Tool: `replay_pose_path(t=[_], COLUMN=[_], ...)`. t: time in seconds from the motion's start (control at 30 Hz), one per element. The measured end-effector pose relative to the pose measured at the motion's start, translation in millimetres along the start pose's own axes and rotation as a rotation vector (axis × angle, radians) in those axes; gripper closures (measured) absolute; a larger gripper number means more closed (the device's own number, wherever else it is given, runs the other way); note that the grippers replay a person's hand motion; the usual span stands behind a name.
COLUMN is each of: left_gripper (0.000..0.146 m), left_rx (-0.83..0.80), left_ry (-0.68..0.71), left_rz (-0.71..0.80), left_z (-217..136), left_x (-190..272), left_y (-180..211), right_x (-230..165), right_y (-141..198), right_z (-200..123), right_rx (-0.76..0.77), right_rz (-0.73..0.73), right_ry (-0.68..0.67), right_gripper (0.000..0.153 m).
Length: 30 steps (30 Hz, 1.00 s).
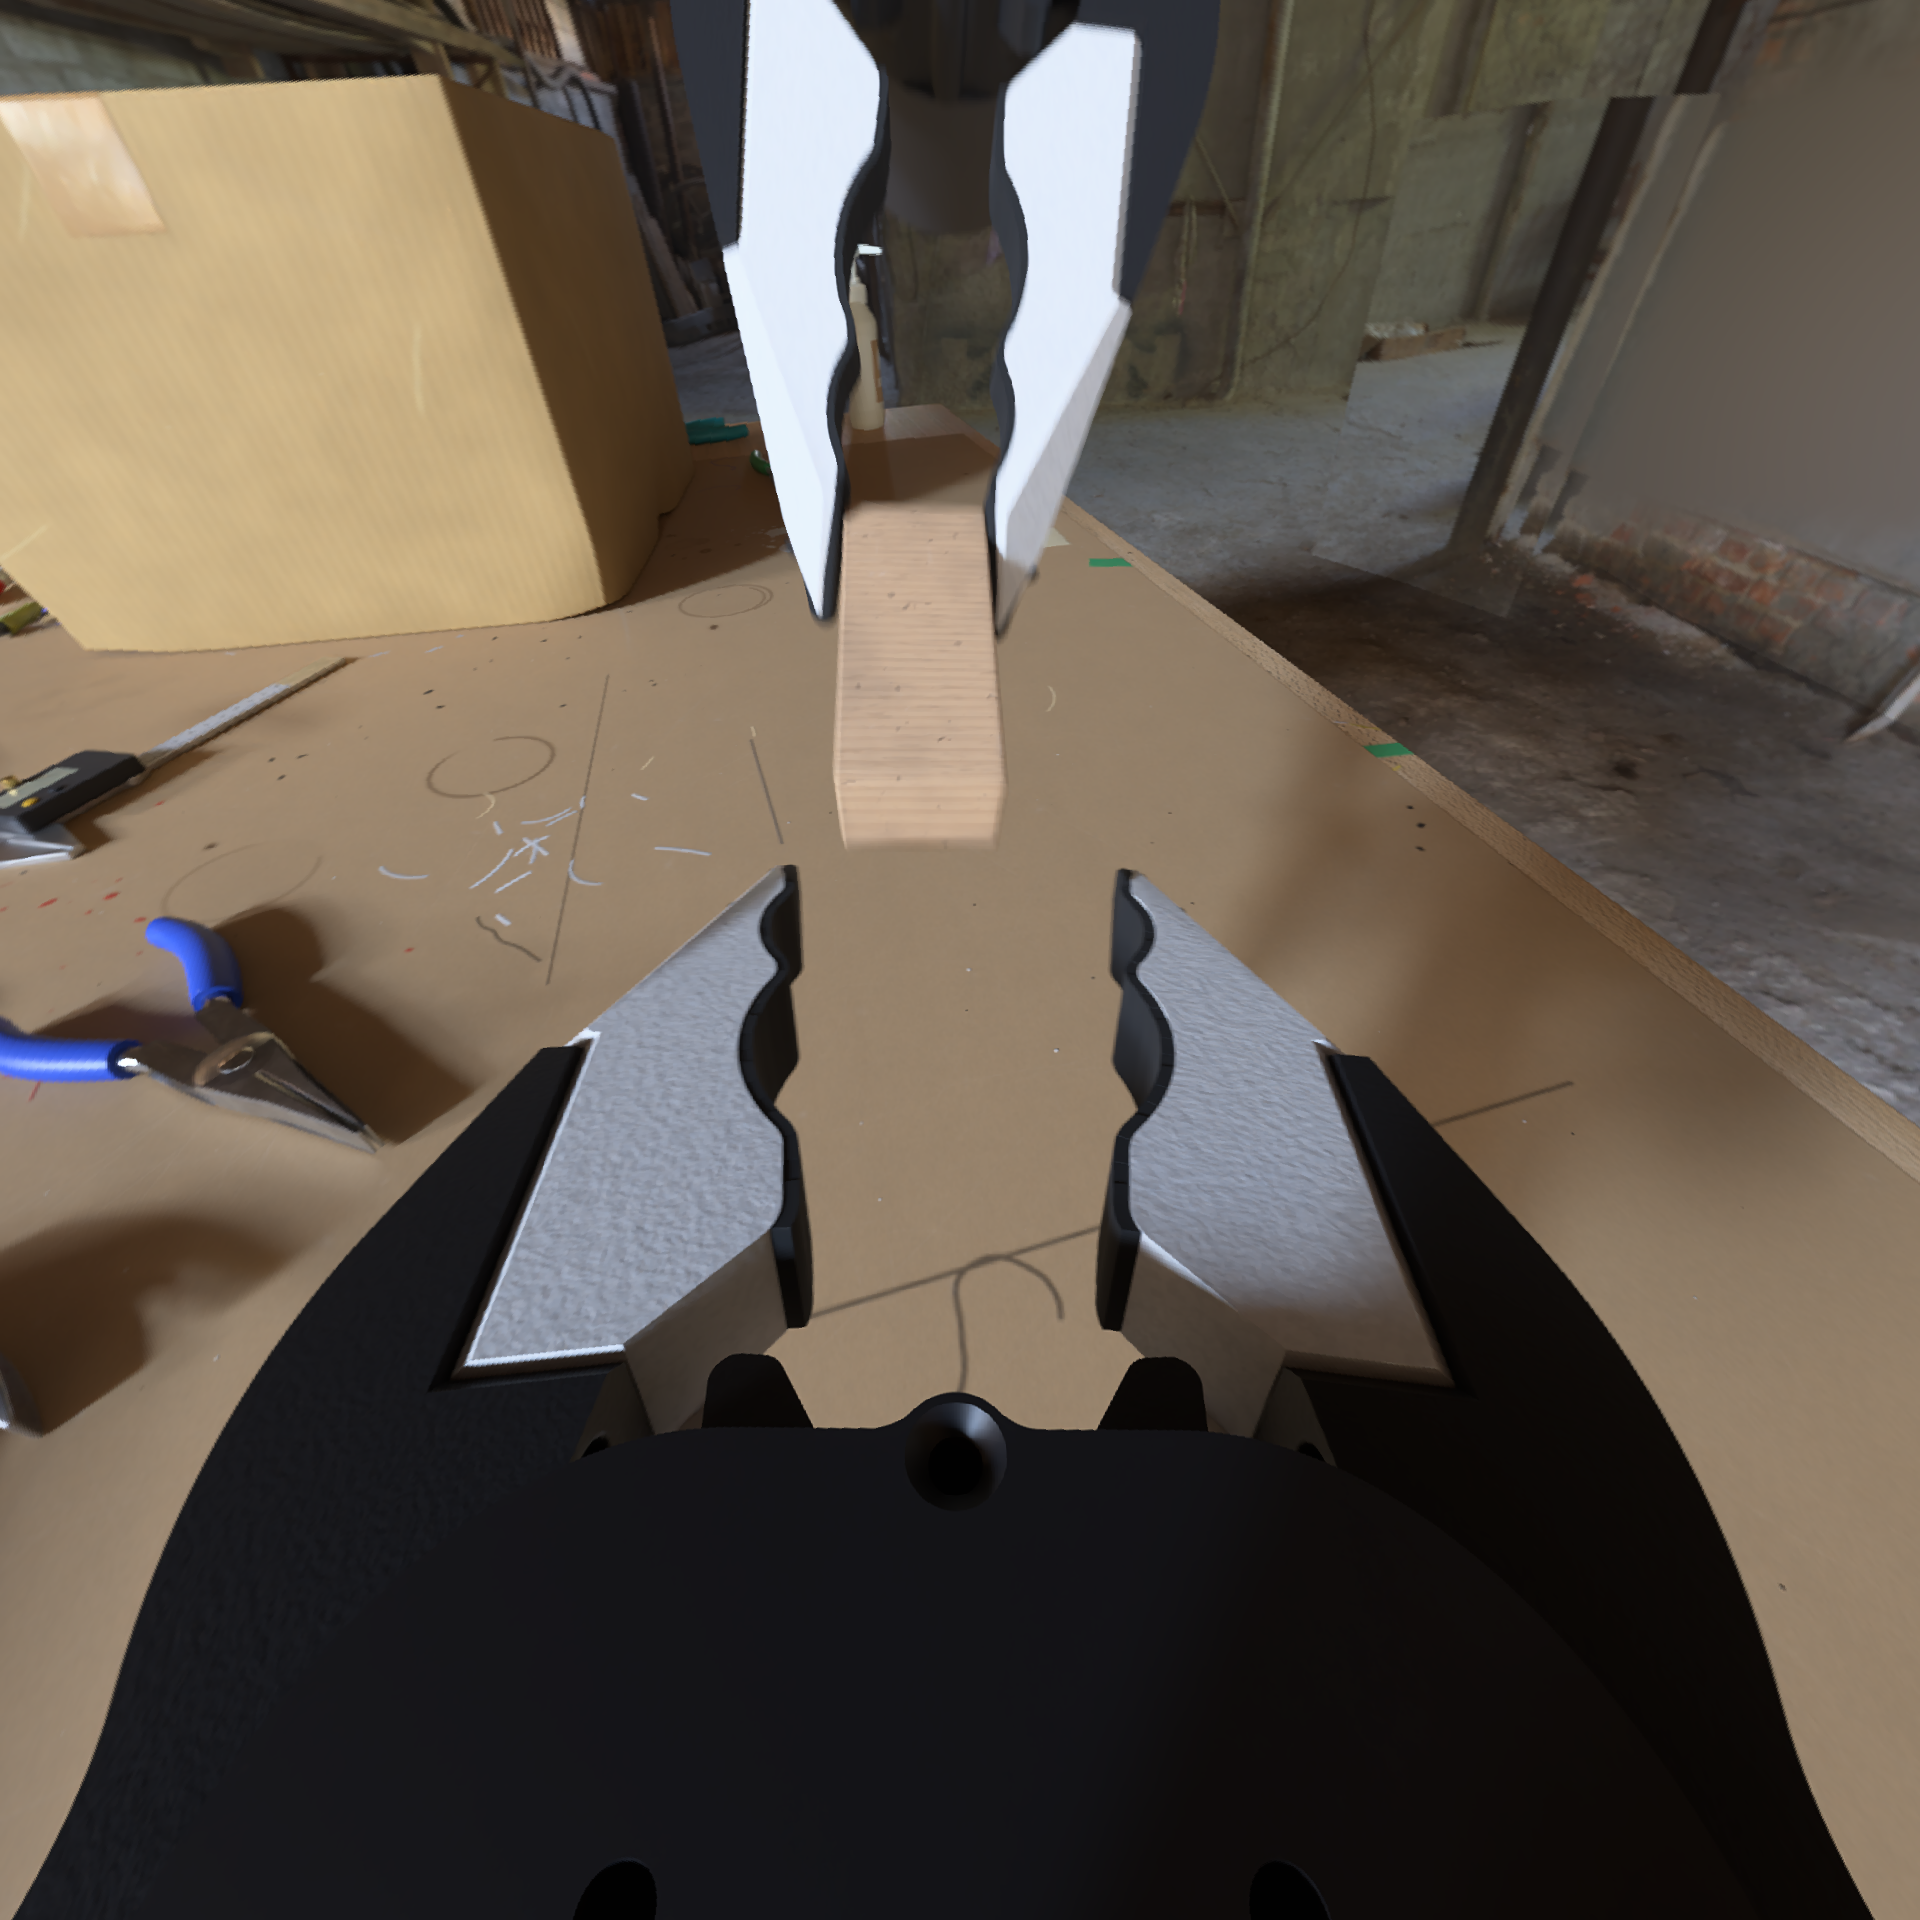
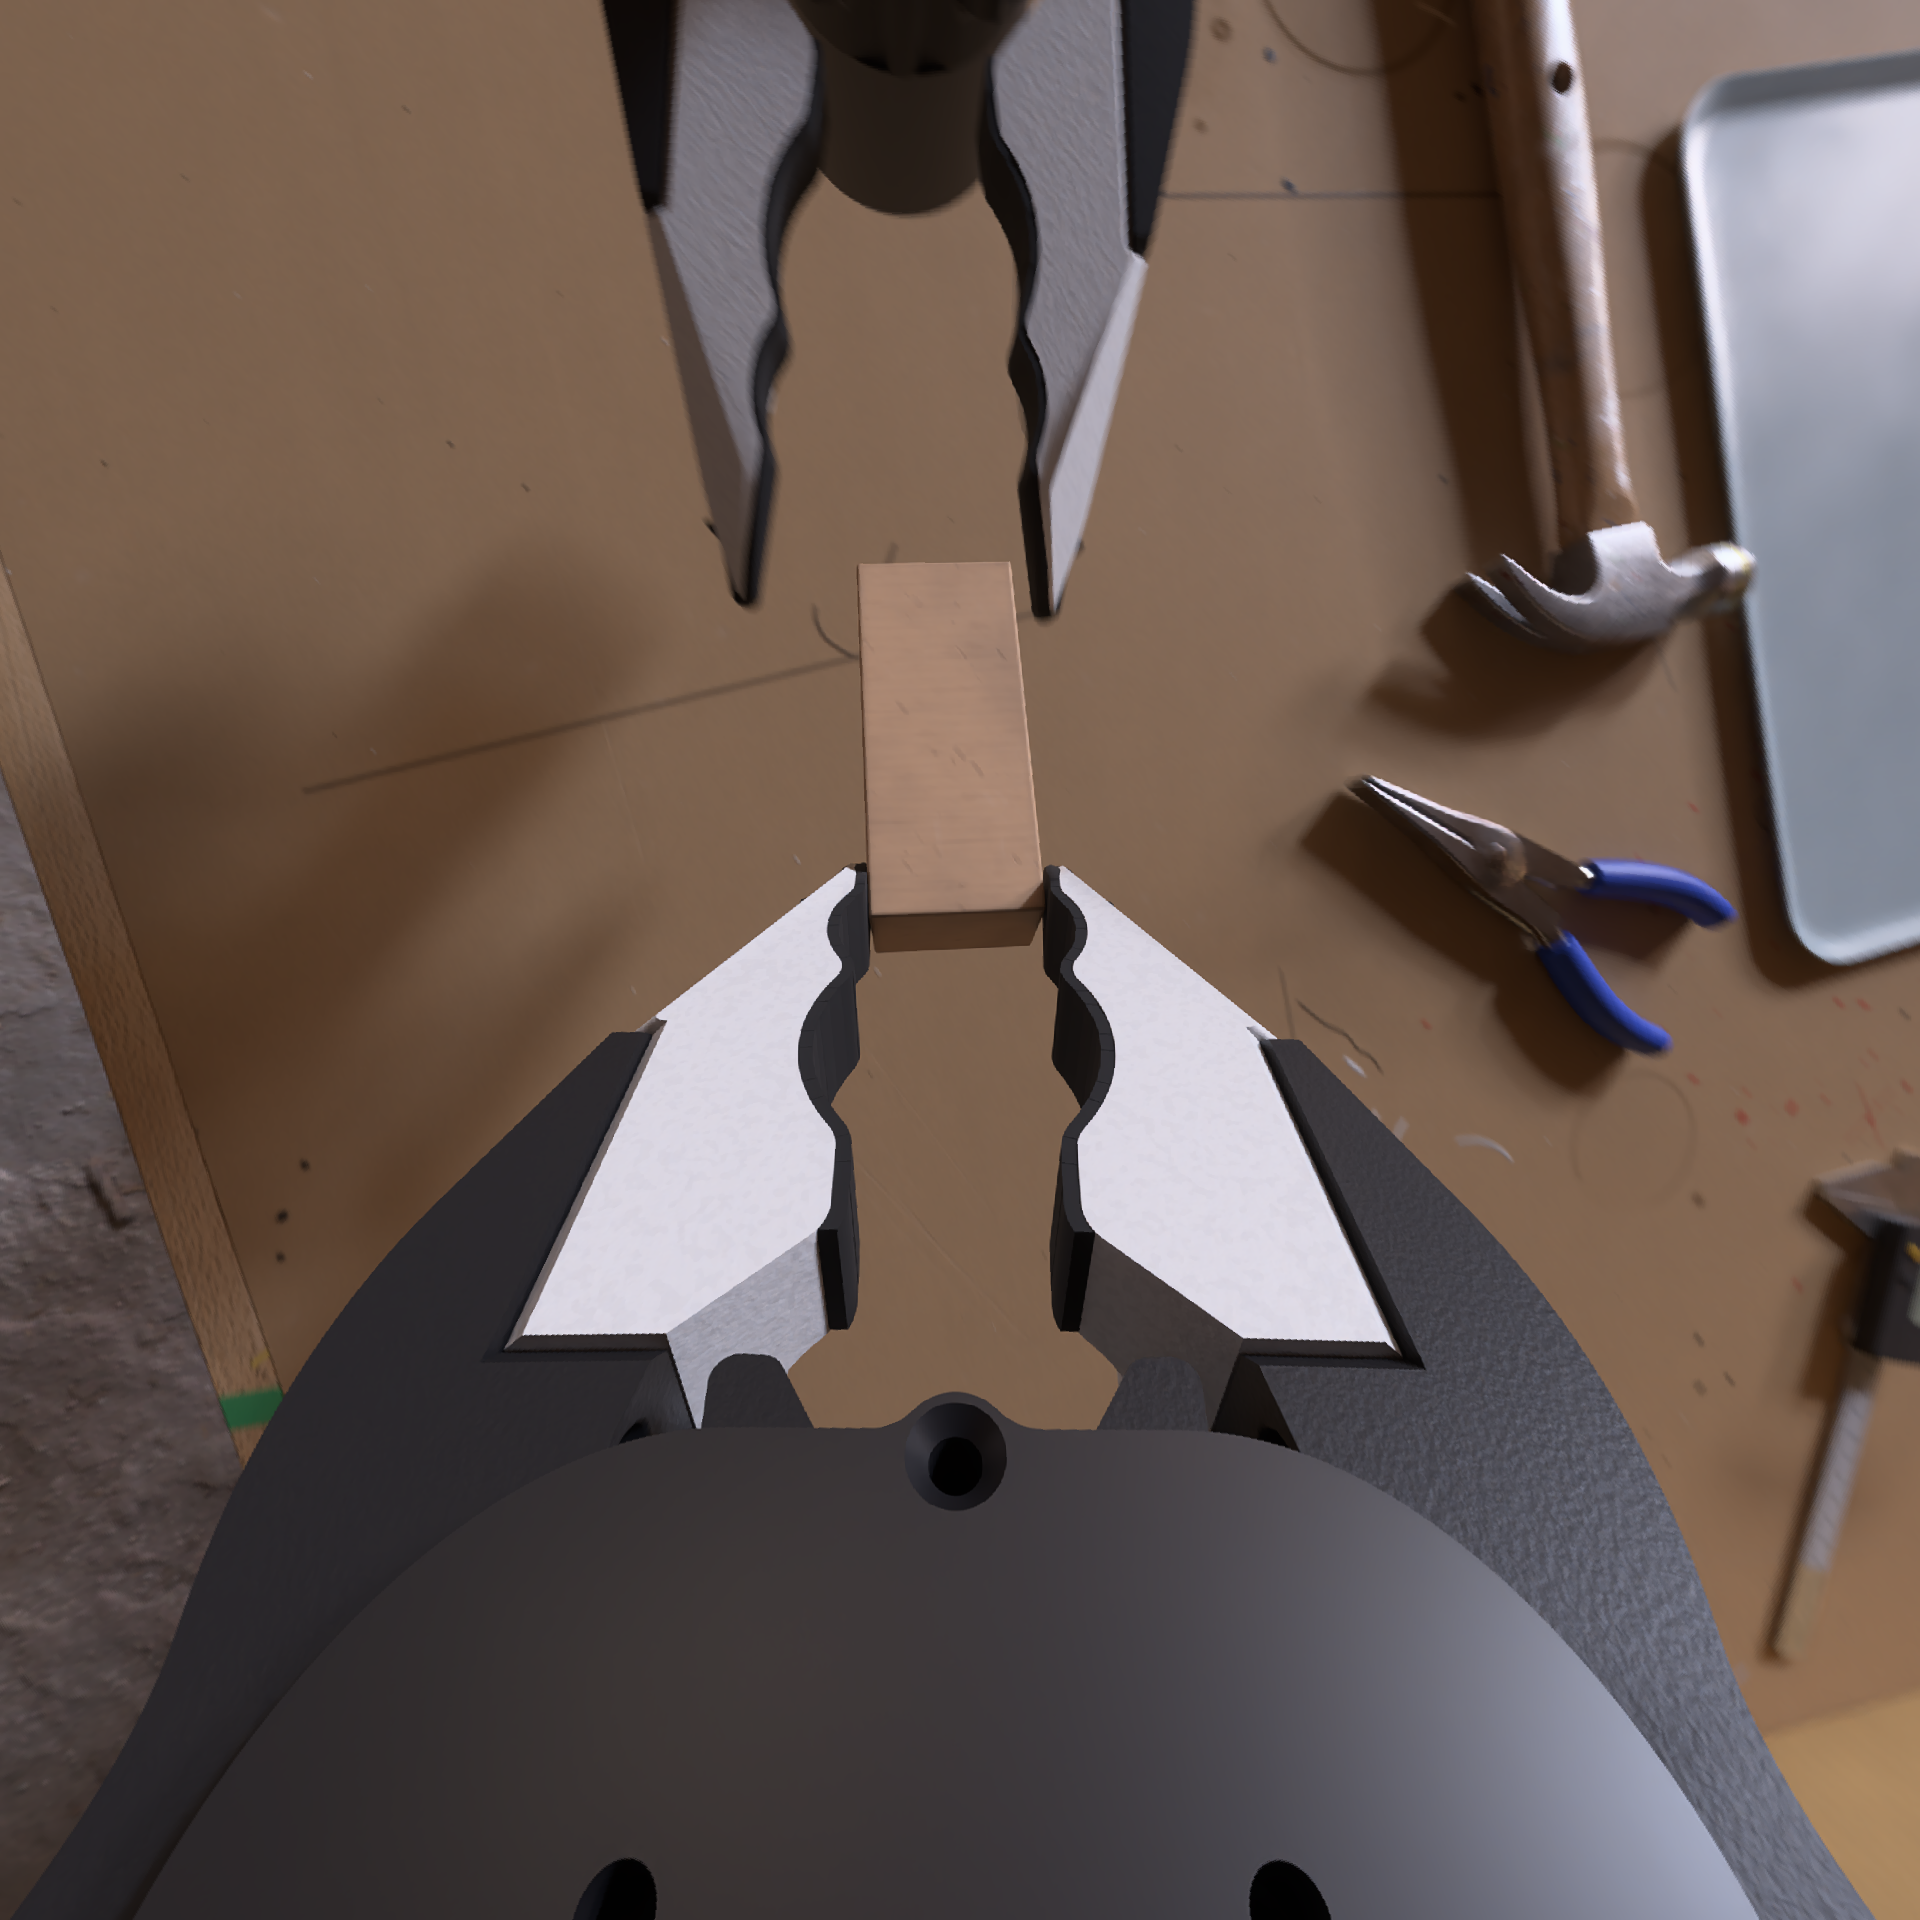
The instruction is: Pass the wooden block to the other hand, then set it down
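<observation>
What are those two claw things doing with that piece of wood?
The right gripper is pinching one end of the wooden block and holding it up over the workbench. The left gripper faces it with its fingers spread open, just short of the block's free end and not touching it. Pliers and a hammer lie nearby.

The right hand-held gripper (image 1: 914, 613) clamps the wooden block (image 1: 918, 707) (far end); the left hand-held gripper (image 1: 956, 883) gapes just short.

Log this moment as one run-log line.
phase: handover | wooden block: held at one end by right gripper, above table | left gripper: open, just short of free end
</observation>
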<state>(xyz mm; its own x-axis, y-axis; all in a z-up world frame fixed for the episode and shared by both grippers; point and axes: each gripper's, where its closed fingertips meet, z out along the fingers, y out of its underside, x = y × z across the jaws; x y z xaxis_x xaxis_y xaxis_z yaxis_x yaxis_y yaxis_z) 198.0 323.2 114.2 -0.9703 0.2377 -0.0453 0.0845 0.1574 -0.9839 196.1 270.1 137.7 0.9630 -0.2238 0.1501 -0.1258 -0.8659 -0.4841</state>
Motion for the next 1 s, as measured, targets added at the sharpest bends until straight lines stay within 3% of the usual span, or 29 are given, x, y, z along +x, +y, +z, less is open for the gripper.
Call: replay_pose_path(t=[0.07, 0.27, 0.43, 0.7, 0.9, 1.0], left_gripper=[0.078, 0.088, 0.104, 0.128, 0.146, 0.146], left_rx=[0.001, -0.013, -0.014, 0.047, 0.091, 0.096], left_ry=[-0.014, -0.047, -0.086, -0.243, -0.333, -0.424], left_rz=[-0.02, -0.053, -0.052, -0.039, -0.048, -0.045], left_z=[-2.2, -4.0, -5.1, -17.4, -25.4, -32.0], left_x=[-4.5, -14.1, -20.6, -45.8, -59.0, -69.8], left_y=[2.2, 10.2, 13.2, 10.3, 6.1, 4.3], right_x=[15.2, 80.4, 134.2, 175.0, 192.7, 198.3], right_y=[9.7, 49.9, 116.2, 212.3, 245.4, 255.7], right_z=[-19.1, -91.9, -128.8, -101.4, -70.6, -55.1], right_rx=[-0.023, -0.09, -0.231, -0.393, -0.392, -0.412], right_rz=[0.016, 0.117, 0.237, 0.354, 0.378, 0.369], right_ry=[0.032, 0.211, 0.351, 0.346, 0.297, 0.265], right_gripper=[0.12, 0.12, 0.12, 0.12, 0.12, 0.12])
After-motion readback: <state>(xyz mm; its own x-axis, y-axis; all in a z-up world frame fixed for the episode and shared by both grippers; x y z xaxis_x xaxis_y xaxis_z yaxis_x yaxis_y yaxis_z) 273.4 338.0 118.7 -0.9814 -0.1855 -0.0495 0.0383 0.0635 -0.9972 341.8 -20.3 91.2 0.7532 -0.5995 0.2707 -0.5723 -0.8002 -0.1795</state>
